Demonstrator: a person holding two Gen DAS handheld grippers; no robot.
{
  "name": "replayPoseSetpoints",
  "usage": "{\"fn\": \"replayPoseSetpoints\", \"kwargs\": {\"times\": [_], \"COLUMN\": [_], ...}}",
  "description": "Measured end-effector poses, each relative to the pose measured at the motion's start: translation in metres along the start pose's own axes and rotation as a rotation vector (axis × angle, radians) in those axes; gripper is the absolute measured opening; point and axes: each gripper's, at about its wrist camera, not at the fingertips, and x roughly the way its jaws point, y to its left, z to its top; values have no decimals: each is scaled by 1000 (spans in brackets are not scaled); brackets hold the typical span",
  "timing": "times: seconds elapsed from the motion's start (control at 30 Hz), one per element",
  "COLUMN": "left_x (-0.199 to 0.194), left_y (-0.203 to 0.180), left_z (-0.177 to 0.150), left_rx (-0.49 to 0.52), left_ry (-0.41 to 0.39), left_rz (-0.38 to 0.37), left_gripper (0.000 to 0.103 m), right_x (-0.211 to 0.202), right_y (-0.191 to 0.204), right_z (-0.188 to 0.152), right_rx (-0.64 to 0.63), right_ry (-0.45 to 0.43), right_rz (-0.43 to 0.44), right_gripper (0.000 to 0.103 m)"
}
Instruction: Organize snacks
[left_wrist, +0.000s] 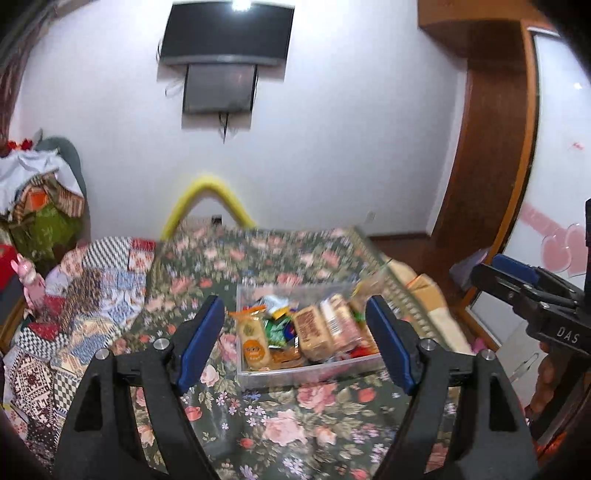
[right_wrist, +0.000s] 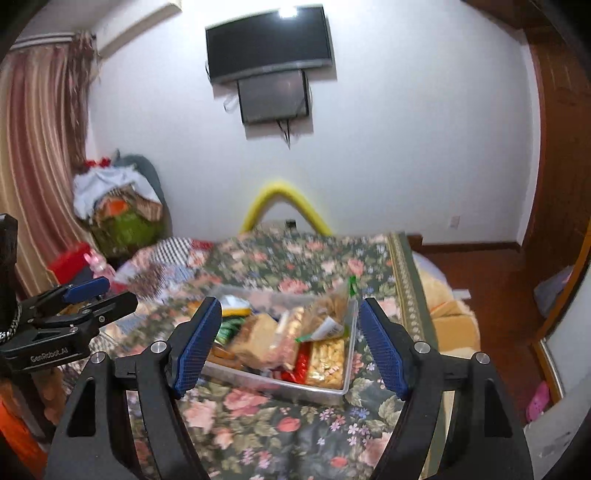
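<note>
step: judged a pull-back from the filled bin (left_wrist: 310, 373) | left tongs (left_wrist: 295, 343) agape, empty | right tongs (right_wrist: 290, 343) agape, empty | snacks (left_wrist: 314, 332) heaped in the bin on the bed (left_wrist: 280, 424) | tip: one tall bag (right_wrist: 332, 310) leans over the rim; lay it flat so nothing spills.

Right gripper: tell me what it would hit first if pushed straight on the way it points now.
Probably the snack packets heaped in the clear plastic bin on the floral bedspread. The right gripper is open and empty, aimed down at the bin, likely meeting the tan biscuit pack first; depth is unclear.
</note>
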Motion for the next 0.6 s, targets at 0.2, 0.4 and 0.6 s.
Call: {"fn": "replayPoseSetpoints", "kwargs": {"times": [0.2, 0.4, 0.6], "left_x": [-68, -110, -123], "left_y": [-20, -33, -37], "left_z": [-4, -16, -25], "left_rx": [15, 32, 26], "left_ry": [-113, -178, -188], "left_rz": [-4, 15, 31], "left_gripper": [91, 101, 103], "right_x": [-58, -85, -95], "right_y": [20, 34, 38], "right_z": [-3, -18, -29], "right_rx": [-6, -20, -26], "right_ry": [-88, -125, -147], "right_rz": [22, 30, 1], "right_gripper": [77, 86, 103]}}
